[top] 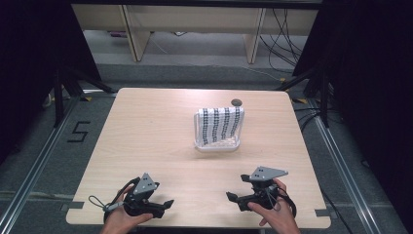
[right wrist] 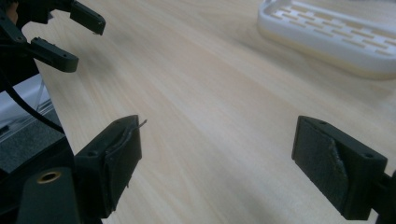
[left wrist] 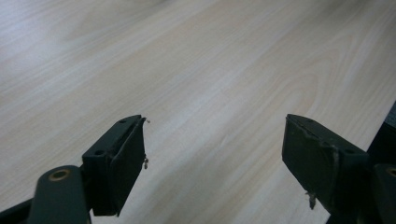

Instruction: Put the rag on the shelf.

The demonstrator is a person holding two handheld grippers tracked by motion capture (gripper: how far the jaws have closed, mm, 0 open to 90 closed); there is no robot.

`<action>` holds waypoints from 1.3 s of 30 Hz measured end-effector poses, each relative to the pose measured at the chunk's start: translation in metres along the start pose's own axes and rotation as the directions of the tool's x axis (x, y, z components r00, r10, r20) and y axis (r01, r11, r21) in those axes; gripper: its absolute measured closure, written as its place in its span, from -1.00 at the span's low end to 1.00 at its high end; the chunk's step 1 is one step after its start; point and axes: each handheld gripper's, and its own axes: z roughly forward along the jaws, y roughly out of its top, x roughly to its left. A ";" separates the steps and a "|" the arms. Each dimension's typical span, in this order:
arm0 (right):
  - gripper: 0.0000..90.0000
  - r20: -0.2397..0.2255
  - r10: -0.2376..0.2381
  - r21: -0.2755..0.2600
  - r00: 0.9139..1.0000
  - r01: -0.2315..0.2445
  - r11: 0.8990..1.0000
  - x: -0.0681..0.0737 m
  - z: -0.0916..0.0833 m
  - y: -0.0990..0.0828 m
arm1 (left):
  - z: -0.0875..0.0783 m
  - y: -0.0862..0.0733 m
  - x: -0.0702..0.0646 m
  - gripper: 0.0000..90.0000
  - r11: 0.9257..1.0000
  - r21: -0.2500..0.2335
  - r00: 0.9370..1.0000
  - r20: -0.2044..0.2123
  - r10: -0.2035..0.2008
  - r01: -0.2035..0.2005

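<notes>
Right, the white rack (top: 217,141) sits past the middle of the table (top: 146,146), a striped cloth (top: 223,123) draped over its back rail. Both grippers wait near the front edge, left gripper (top: 168,203) and right gripper (top: 229,196) with jaws spread wide, nothing between them. Bare wood gives plenty of room, I'd say.

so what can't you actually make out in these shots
- White tray, high view: the striped cloth draped over it hides most of its inside, so any contents are unknown.
- Same tray, right gripper view: cut off by the top and right edges, and blurred.
- Small dark round spot at the table's far edge, high view: too small to identify.
- Person, high view: only hands, cut off by the bottom edge.
</notes>
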 end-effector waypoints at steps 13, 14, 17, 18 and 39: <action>-0.63 0.028 -0.003 0.046 1.000 0.001 0.999 0.007 -0.002 -0.018 | -0.004 -0.014 -0.013 -0.58 1.000 -0.010 1.000 0.014 -0.009 0.009; -0.63 0.028 -0.003 0.046 1.000 0.001 0.999 0.007 -0.002 -0.018 | -0.004 -0.014 -0.013 -0.59 1.000 -0.010 1.000 0.014 -0.009 0.009; -0.63 0.032 -0.001 0.044 0.999 -0.001 0.999 0.008 -0.005 -0.022 | -0.004 -0.014 -0.016 -0.59 1.000 -0.019 1.000 0.009 0.000 0.001; -0.63 0.030 0.005 0.045 1.000 -0.007 0.999 0.009 -0.006 -0.025 | -0.005 -0.014 -0.015 -0.59 1.000 -0.002 1.000 -0.004 0.012 -0.012; -0.63 0.036 -0.006 0.058 0.999 0.004 0.998 0.008 -0.005 -0.031 | -0.003 -0.016 -0.012 -0.59 1.000 -0.004 1.000 -0.005 0.005 -0.005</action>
